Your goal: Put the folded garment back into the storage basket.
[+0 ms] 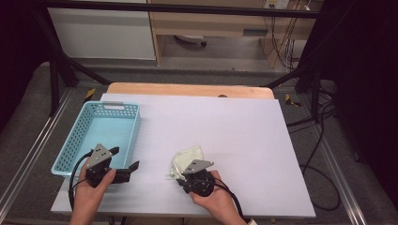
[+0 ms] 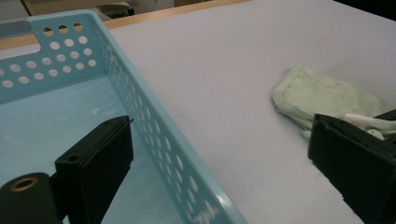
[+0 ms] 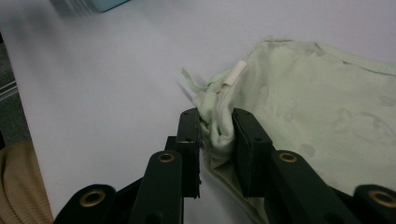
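A pale green cloth pouch lies on the white table sheet near the front middle. In the right gripper view its bunched drawstring edge sits pinched between the two black jaws, so my right gripper is shut on the pouch. A white cord end sticks out just beyond the jaws. From above, the right gripper sits at the pouch's near edge. My left gripper is open and straddles the near right wall of a light blue perforated basket. One jaw is inside the basket, the other outside; the gripper holds nothing.
The basket stands at the table's front left. The white sheet stretches bare to the right and back, with a wooden strip at the far edge. Black frame bars and cables lie around the table. From the left gripper view the pouch lies to the right.
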Demonstrator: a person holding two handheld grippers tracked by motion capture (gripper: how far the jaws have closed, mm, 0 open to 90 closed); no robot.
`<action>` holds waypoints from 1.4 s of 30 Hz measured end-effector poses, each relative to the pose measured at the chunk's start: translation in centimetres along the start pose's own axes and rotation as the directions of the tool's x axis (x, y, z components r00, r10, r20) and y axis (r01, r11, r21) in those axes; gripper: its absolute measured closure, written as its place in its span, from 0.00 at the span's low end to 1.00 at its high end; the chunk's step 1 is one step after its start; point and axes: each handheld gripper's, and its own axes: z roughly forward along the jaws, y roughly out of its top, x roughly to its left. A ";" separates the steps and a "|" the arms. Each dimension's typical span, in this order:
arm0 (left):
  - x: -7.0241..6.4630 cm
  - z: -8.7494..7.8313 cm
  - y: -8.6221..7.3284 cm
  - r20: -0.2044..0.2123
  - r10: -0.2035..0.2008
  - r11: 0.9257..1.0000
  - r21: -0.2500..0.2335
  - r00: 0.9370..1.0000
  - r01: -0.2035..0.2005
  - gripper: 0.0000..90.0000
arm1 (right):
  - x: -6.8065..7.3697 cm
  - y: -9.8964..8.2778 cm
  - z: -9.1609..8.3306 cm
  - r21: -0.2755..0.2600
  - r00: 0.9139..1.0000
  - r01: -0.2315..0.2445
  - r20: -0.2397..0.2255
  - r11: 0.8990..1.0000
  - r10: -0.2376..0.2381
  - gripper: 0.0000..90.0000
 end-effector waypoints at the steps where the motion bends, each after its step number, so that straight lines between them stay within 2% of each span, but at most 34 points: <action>1: 0.0 0.0 0.0 0.001 0.002 1.000 0.002 1.000 -0.002 0.07 | 0.1 0.0 0.1 0.004 1.000 -0.003 0.000 1.000 0.003 0.82; 11: -0.1 0.1 0.0 0.003 0.008 1.000 0.007 1.000 -0.008 0.07 | 0.8 0.2 0.2 0.005 1.000 0.005 -0.018 1.000 -0.004 0.82; 17: -0.1 0.0 0.0 -0.002 0.003 1.000 0.001 1.000 -0.003 0.07 | 0.9 0.2 0.4 0.000 1.000 -0.014 -0.021 1.000 0.014 0.79; 20: -0.2 0.0 0.0 -0.004 0.007 1.000 0.000 1.000 -0.007 0.07 | 0.9 0.2 0.4 -0.001 0.999 -0.029 -0.031 1.000 0.029 0.73; 24: 0.0 0.0 0.0 -0.008 0.001 1.000 -0.001 1.000 -0.001 0.07 | 1.1 0.5 0.2 -0.002 0.998 -0.041 -0.042 0.999 0.041 0.57; 28: 0.0 -0.1 0.0 -0.007 0.004 1.000 -0.002 1.000 -0.004 0.07 | 1.1 0.8 -0.1 -0.006 0.999 -0.046 -0.020 0.999 0.046 0.38; 30: 0.0 -0.1 0.0 -0.005 0.004 1.000 -0.001 1.000 -0.004 0.07 | 1.1 0.7 -0.3 -0.014 0.999 -0.036 0.009 0.999 0.036 0.30; 37: 0.1 -0.1 0.0 -0.006 0.004 1.000 -0.001 1.000 -0.004 0.07 | 0.8 0.6 -1.0 -0.012 0.999 -0.054 0.002 0.998 0.054 0.19; 42: 0.0 -0.1 0.0 -0.004 0.006 1.000 0.001 1.000 -0.006 0.07 | 0.3 0.5 -1.4 -0.016 0.998 -0.055 0.016 0.998 0.055 0.14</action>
